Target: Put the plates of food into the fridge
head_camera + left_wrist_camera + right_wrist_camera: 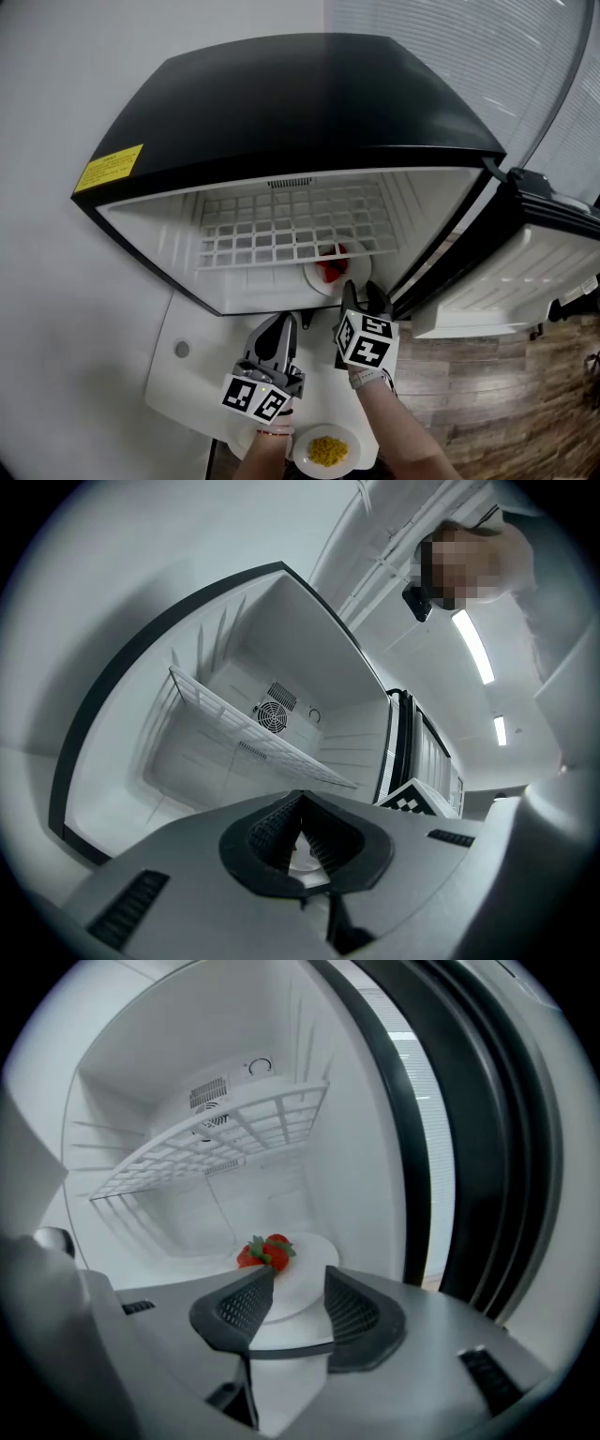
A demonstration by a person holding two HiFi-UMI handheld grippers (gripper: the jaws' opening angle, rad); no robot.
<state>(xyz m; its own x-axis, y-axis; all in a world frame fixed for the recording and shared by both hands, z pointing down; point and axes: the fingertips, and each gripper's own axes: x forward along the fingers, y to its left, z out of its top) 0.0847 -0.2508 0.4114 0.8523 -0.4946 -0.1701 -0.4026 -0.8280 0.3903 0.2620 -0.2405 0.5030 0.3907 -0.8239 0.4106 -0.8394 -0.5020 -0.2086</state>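
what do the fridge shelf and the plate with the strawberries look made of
Shelf: white coated wire, seemingly; it is an open grid of thin bars.
Plate: smooth plain white with a low sheen, perhaps ceramic or plastic; the look does not settle which.

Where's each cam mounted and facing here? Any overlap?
Head view: on the person's head, facing steeply down at the open fridge; forearms, left gripper and right gripper show.
Left gripper view: on the left gripper, facing up into the fridge; its shut jaws show.
Right gripper view: on the right gripper, facing the strawberry plate; its open jaws show.
Shared: wire shelf in all three.
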